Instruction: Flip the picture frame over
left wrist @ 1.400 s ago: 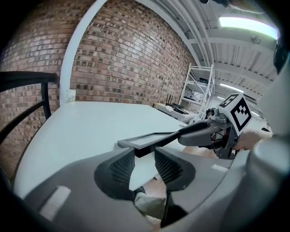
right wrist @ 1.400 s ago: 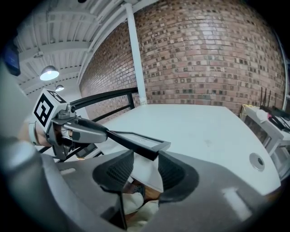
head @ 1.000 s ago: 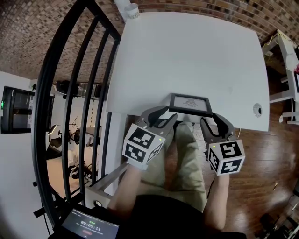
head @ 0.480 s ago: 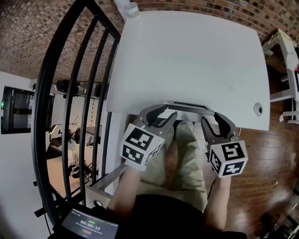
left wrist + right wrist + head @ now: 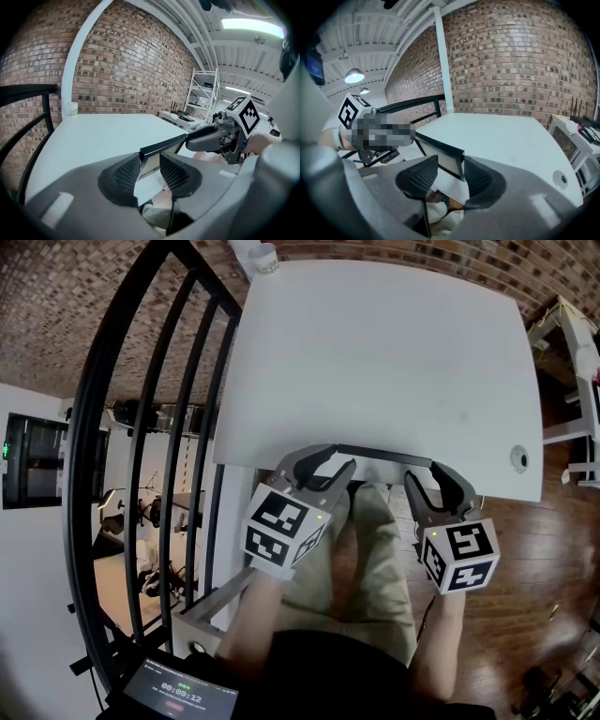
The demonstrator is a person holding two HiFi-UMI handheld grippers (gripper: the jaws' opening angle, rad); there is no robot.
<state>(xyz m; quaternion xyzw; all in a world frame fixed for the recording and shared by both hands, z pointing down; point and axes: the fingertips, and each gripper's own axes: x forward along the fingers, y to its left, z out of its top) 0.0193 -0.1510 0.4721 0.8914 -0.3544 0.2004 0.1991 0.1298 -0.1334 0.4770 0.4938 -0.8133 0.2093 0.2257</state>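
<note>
Left claw (image 5: 332, 463) clamped on frame (image 5: 380, 454) left end, right claw (image 5: 425, 474) clamped on right end; frame edge-up at bench (image 5: 375, 352) near edge.

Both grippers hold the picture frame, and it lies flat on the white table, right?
Not flat: the head view shows the picture frame tipped up on edge, a dark strip at the white table's near edge. The left gripper and right gripper both hold it.

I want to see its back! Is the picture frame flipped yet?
Not yet. Done: left gripper and right gripper hold the picture frame by its ends. In hand: it is tipped up on edge at the edge of the table. Left: turning it over and laying it down.
</note>
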